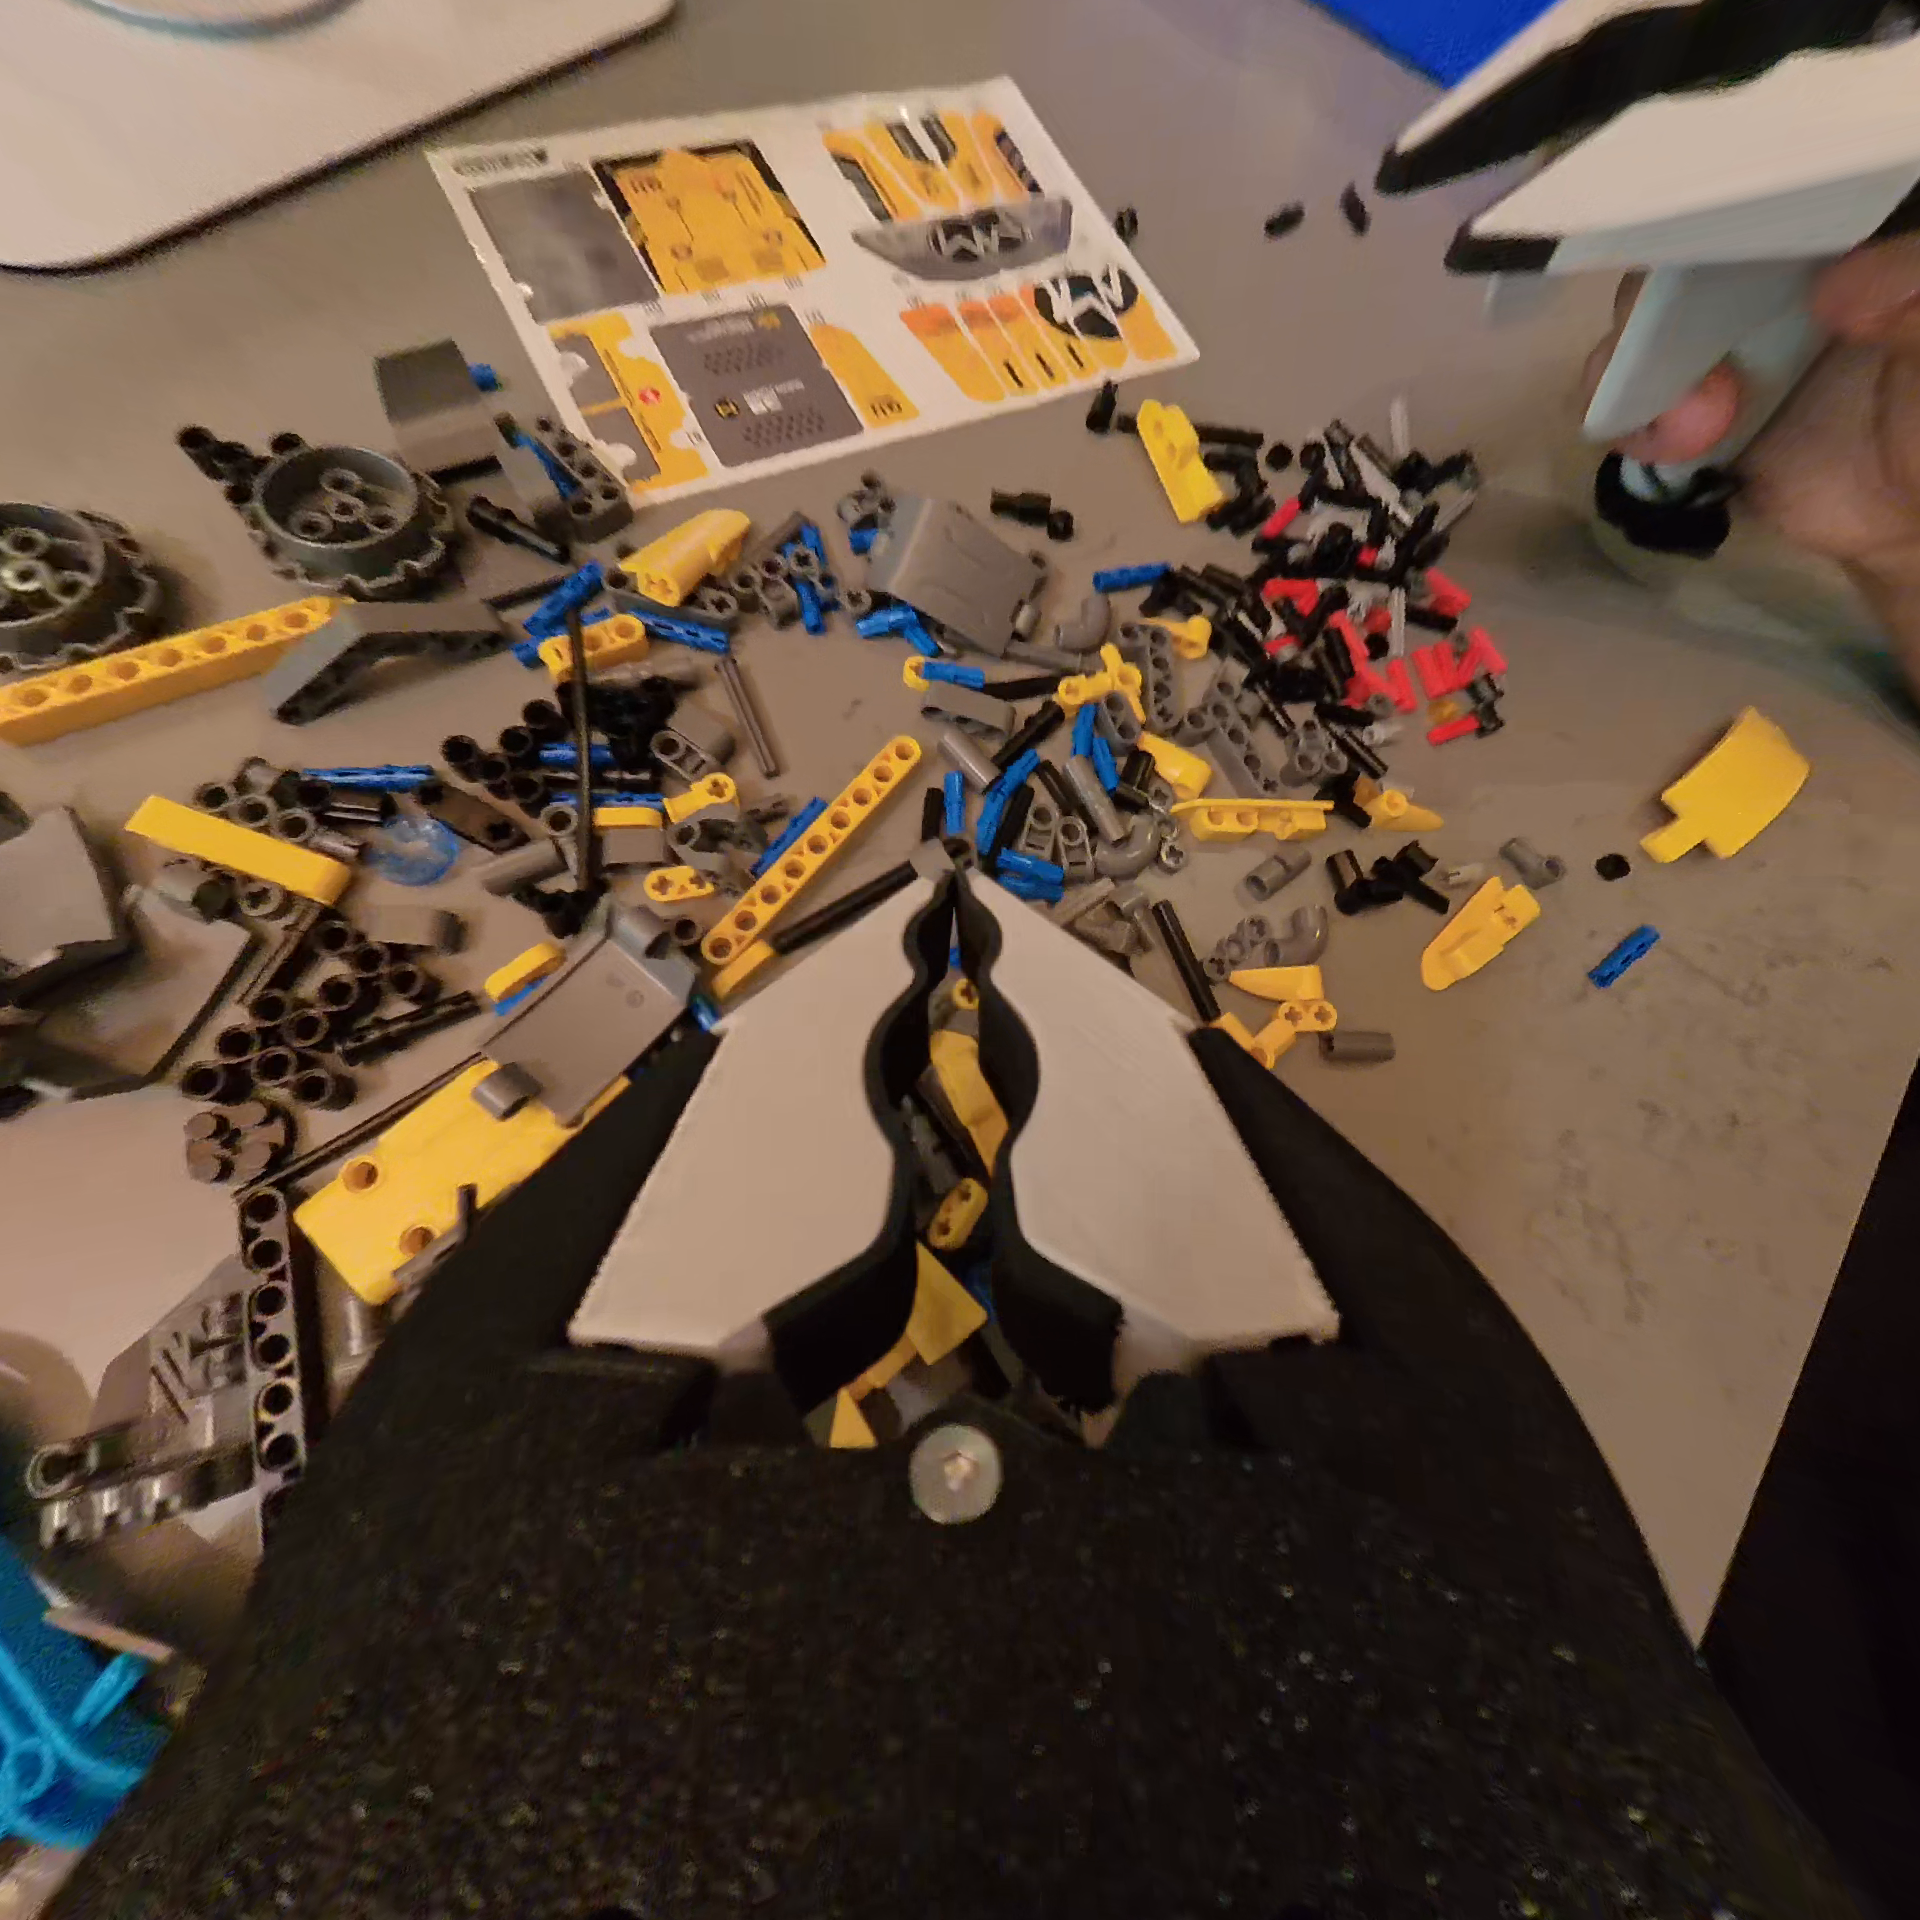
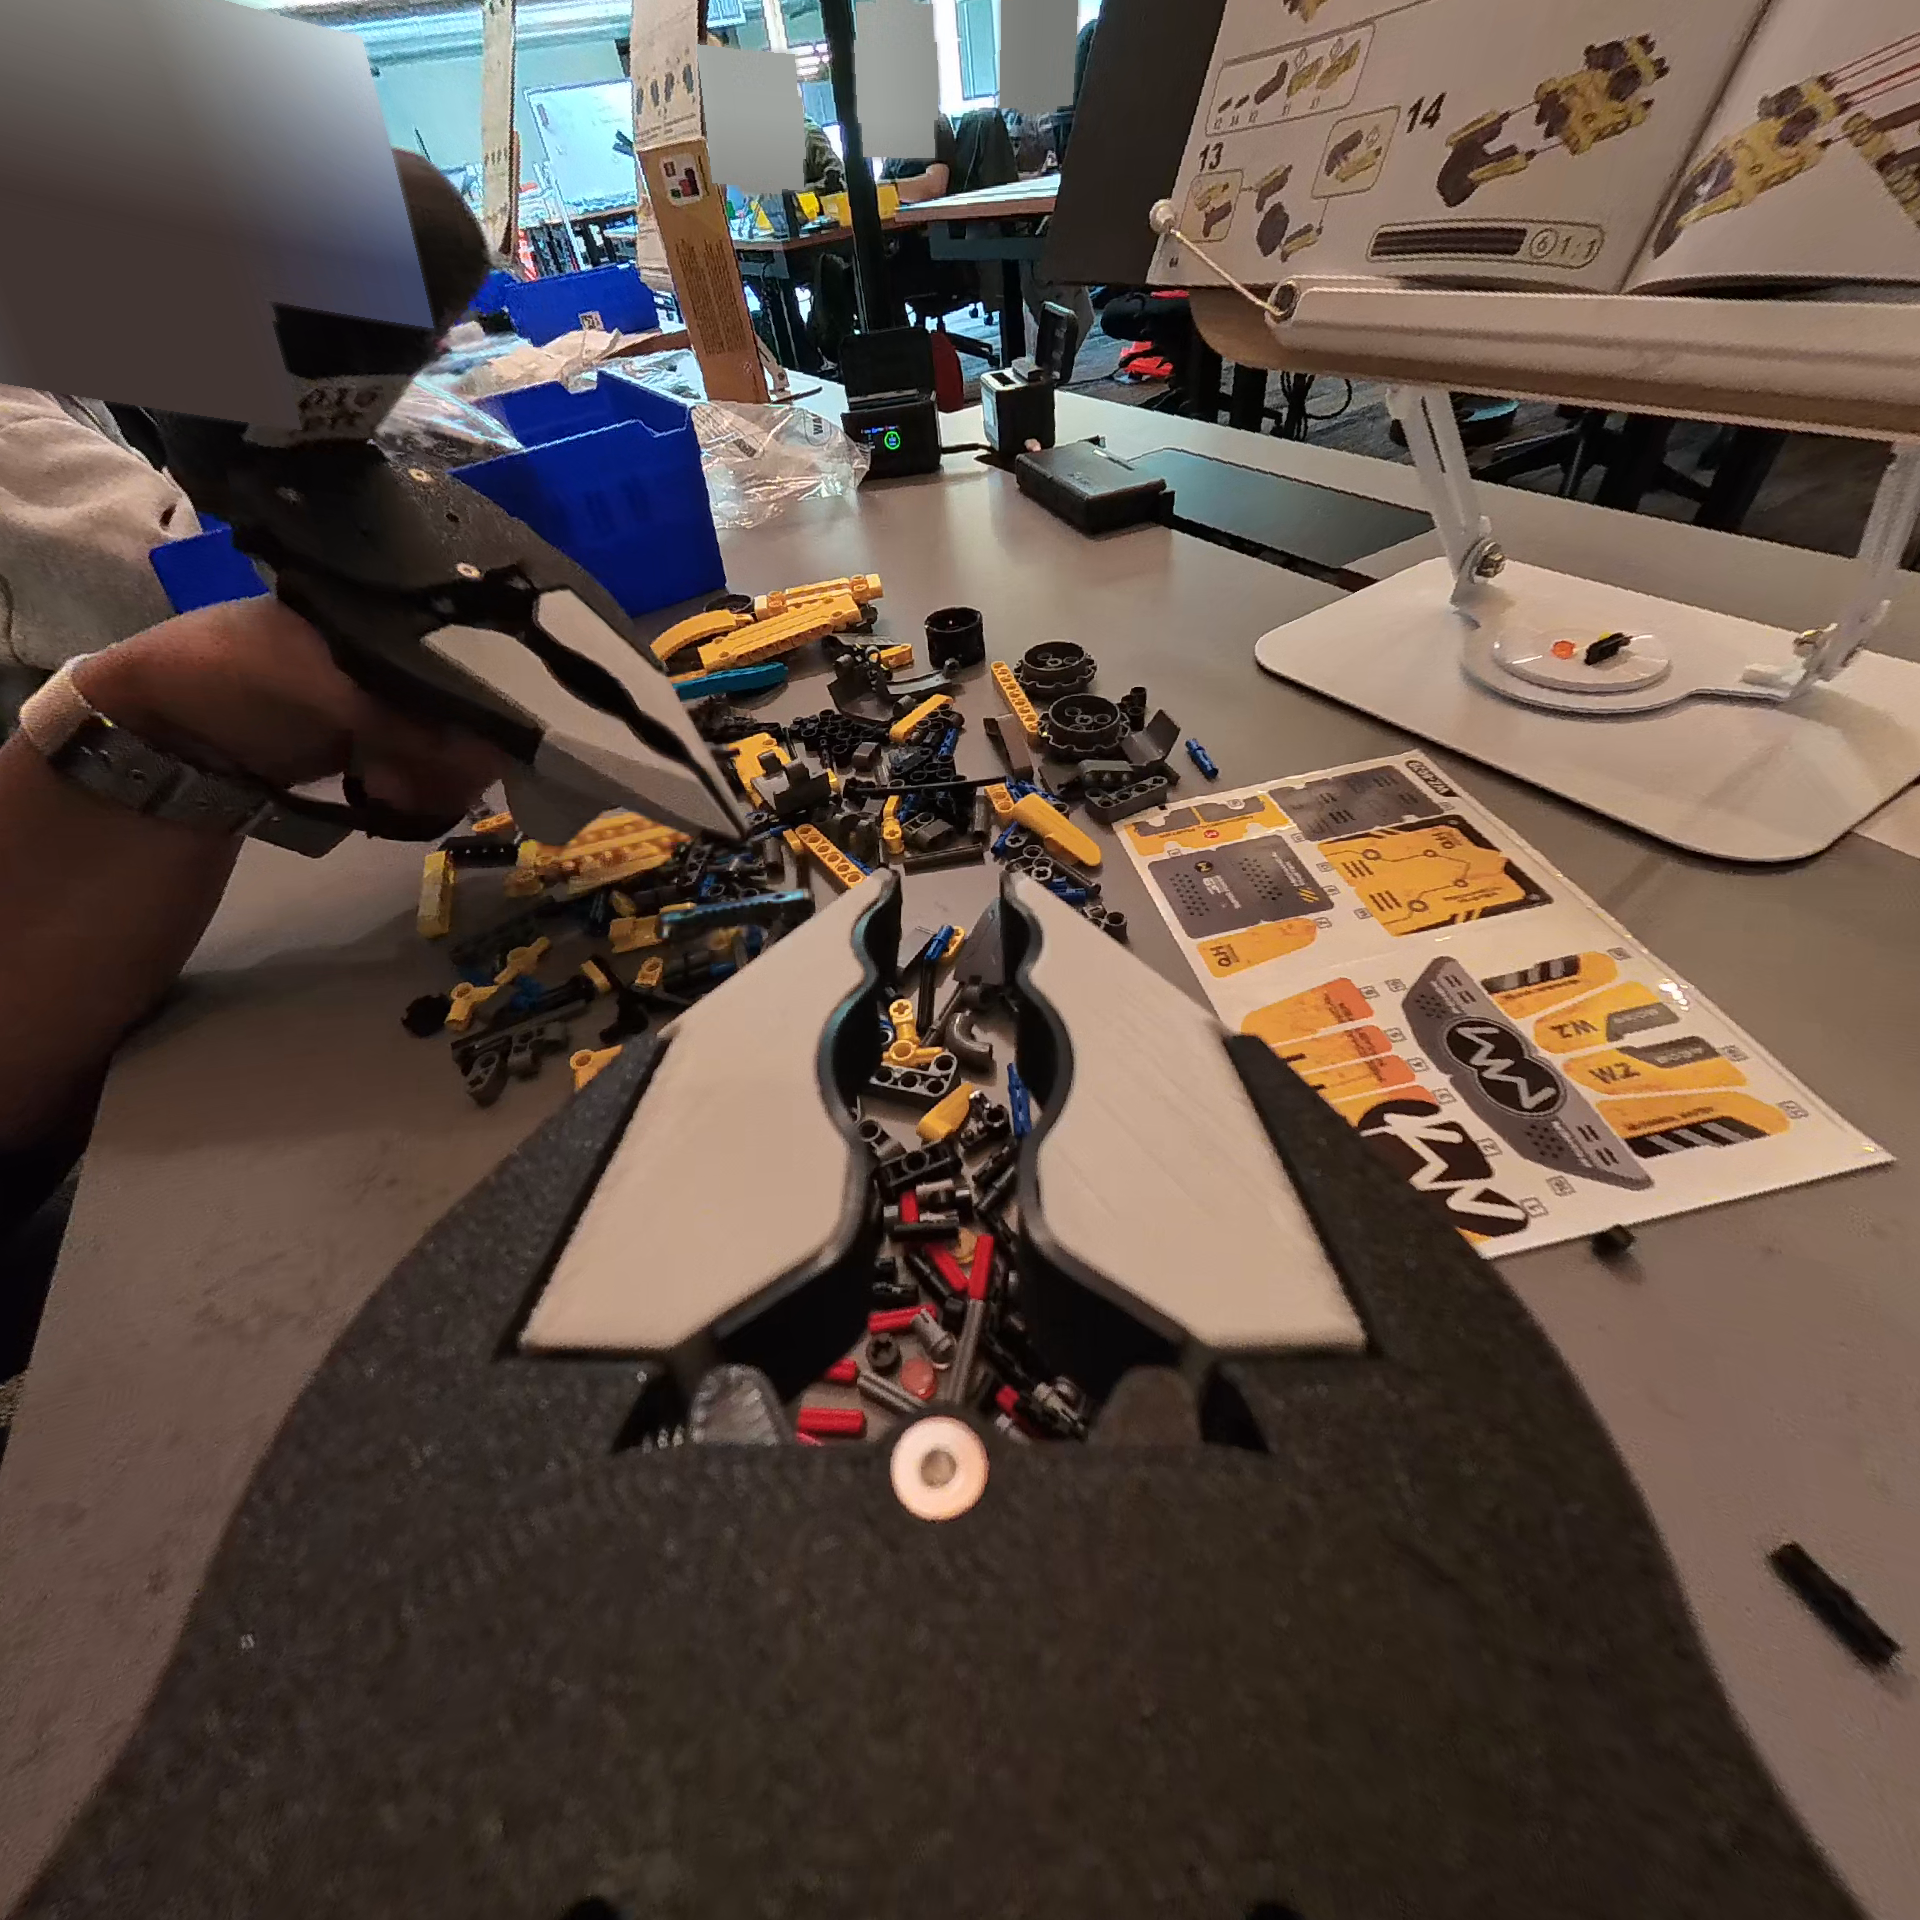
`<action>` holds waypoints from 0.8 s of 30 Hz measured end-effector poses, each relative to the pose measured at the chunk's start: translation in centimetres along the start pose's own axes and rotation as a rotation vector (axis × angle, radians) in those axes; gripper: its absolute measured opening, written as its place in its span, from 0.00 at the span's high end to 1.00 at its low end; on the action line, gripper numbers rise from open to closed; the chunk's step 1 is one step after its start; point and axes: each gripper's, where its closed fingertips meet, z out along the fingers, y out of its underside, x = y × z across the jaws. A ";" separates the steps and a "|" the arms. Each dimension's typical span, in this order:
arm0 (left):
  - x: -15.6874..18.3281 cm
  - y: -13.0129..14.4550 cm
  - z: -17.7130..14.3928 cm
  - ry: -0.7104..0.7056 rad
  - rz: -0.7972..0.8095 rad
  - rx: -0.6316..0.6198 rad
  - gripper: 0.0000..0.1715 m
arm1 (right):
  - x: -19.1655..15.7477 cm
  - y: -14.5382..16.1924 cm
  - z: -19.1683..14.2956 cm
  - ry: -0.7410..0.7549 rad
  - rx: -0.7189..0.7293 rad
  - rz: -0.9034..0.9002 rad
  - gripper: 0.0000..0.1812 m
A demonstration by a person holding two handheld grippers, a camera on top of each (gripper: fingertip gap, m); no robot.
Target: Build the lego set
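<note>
A pile of small building-kit parts (image 1: 935, 727), yellow, black, blue, grey and red, lies on the grey table (image 1: 1558, 1195). My left gripper (image 1: 951, 875) is down in the pile with its jaws shut. A small black piece (image 1: 957, 848) sits right at its tips; I cannot tell whether it is pinched. In the right wrist view the left gripper (image 2: 736, 829) touches the pile (image 2: 831, 831) with its tip. My right gripper (image 2: 948, 894) is open and empty, hovering above the pile's near side. It also shows at the top right of the left wrist view (image 1: 1418, 218).
A sticker sheet (image 2: 1455, 987) lies right of the pile. An open instruction booklet (image 2: 1507, 135) rests on a white stand (image 2: 1558, 727) at the back right. Blue bins (image 2: 613, 499) stand behind the pile. Two dark wheels (image 1: 343, 509) lie at the left. A person's hand (image 2: 239, 707) holds the left gripper. Some 15 centimeters of space lies between my two pairs of fingers.
</note>
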 end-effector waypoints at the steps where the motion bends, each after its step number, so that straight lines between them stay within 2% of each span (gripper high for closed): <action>1: -0.2 -0.3 -0.3 -0.002 -0.011 0.021 1.00 | 0.0 0.0 0.0 0.000 0.001 0.000 0.91; 6: -0.9 -1.1 -1.3 0.005 -0.065 0.101 1.00 | 0.0 -0.1 0.0 0.000 0.003 -0.001 0.91; 9: -0.6 0.5 -0.5 0.007 -0.057 0.010 0.98 | 0.1 0.0 0.0 0.001 0.003 0.002 0.91; 13: -0.9 1.8 1.0 -0.086 -0.021 -0.101 0.86 | 0.1 0.1 0.0 0.002 -0.001 0.005 0.91; 17: -0.1 2.1 2.0 -0.063 -0.006 -0.145 0.84 | 0.1 0.0 0.0 0.002 0.003 0.005 0.91; 20: 0.2 1.9 2.1 -0.055 0.017 -0.152 0.87 | 0.1 -0.1 -0.1 0.001 0.005 0.006 0.91; 21: 0.2 1.7 1.9 -0.051 0.023 -0.143 0.93 | 0.1 -0.1 -0.1 0.001 0.006 0.006 0.91; 22: 0.0 1.4 1.7 -0.056 0.023 -0.124 0.98 | 0.1 -0.1 -0.1 0.001 0.007 0.005 0.91; 24: -0.1 0.3 1.0 -0.044 -0.001 -0.059 1.00 | 0.1 -0.2 -0.1 0.000 0.010 0.005 0.91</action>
